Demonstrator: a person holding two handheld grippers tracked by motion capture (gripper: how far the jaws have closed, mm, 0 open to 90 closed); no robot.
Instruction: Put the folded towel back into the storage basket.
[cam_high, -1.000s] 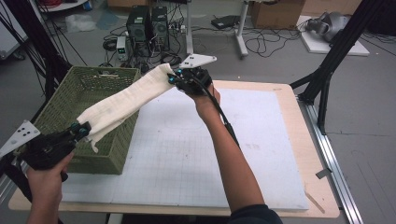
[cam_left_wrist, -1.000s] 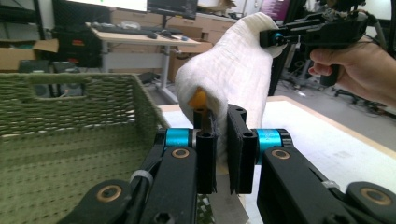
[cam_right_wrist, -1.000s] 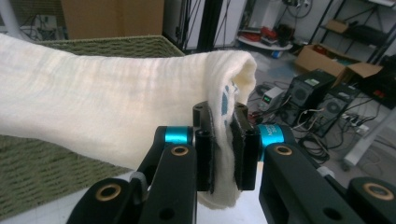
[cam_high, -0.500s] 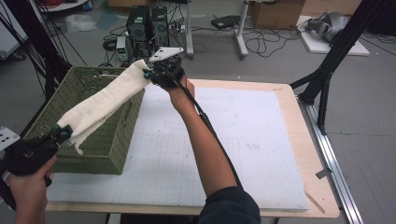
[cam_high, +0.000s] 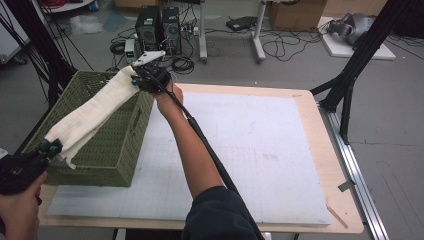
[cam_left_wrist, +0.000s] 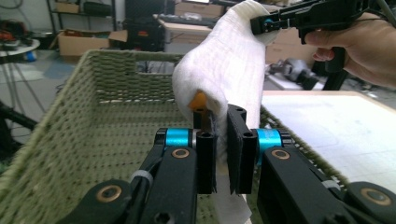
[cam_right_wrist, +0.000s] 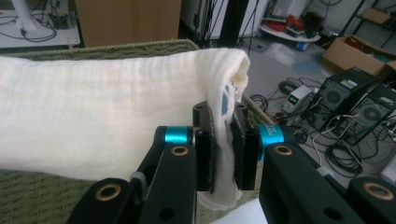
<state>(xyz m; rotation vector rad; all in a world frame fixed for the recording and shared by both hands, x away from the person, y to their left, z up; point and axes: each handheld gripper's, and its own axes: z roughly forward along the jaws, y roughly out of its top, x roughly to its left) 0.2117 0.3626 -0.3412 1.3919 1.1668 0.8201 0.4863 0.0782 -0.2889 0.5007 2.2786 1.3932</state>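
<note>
in the left gripper view my left gripper (cam_left_wrist: 222, 149) sits closest to me, its two black jaws clenched on the near end of a cream-white folded cloth (cam_left_wrist: 229, 70). a little of the fabric hangs below the pads, and a small orange patch shows on the cloth just above them. in the high view that gripper (cam_high: 50, 147) is at the near left corner of the table, just outside the near wall of the green woven basket (cam_high: 107, 152), with my left hand (cam_high: 20, 210) behind it.

from there the cloth (cam_high: 95, 112) stretches away from me as a long band, rising over the open top of the basket and not resting inside it. the basket stands on the left part of a white gridded mat (cam_high: 260, 150) that covers the wooden table (cam_high: 325, 145).

at the far end my right gripper (cam_high: 135, 77) pinches the other end of the cloth above the basket's far right corner, my right forearm (cam_high: 190, 145) reaching across the mat to it. the right gripper view has its jaws (cam_right_wrist: 222, 156) closed on the folded edge, with a bit of blue print showing in the fold.

beyond the table, on the grey floor, stand two dark computer towers (cam_high: 157, 27) among loose cables.
</note>
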